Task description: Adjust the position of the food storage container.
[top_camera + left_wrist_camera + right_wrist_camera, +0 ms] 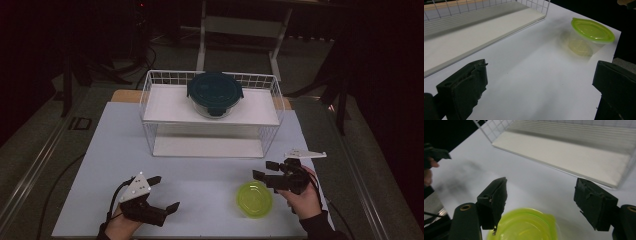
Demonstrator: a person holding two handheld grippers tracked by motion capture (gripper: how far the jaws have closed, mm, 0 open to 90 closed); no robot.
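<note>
Resting near the front edge of the white table point(115, 150), both hands are holding their grippers low, each with jaws spread wide and nothing between them.

Left gripper point(162, 192): sitting well to the left of the green-lidded tub point(254, 199), jaws pointing right and slightly away from the person, grey three-cornered plate on top, black cable trailing back past the wrist. The left hand point(120, 225) is wrapping the body from below. In the left gripper view the gripper point(539, 82) is framing bare tabletop, with the tub point(589, 37) farther off.

Right gripper point(265, 170): hanging just beside the tub's far right rim, jaws pointing left; whether it touches the tub cannot be told. The right hand point(300, 197), dark sleeve at the wrist, is gripping it from the person's side. In the right gripper view the gripper point(540, 195) is looking over the tub's lid point(524, 225), blurred at the bottom.

Tub: small, round, clear plastic walls, bright yellow-green snap lid with a small tab; contents not discernible.

Beyond the tub, a white wire rack point(150, 95) is standing at the back of the table, with thin grid walls and two flat white shelf boards. On its upper shelf a round glass container with a dark teal clip lid point(215, 92) is sitting near the middle; contents hidden by the lid. The lower shelf point(564, 157) is showing a matte, plain surface.
</note>
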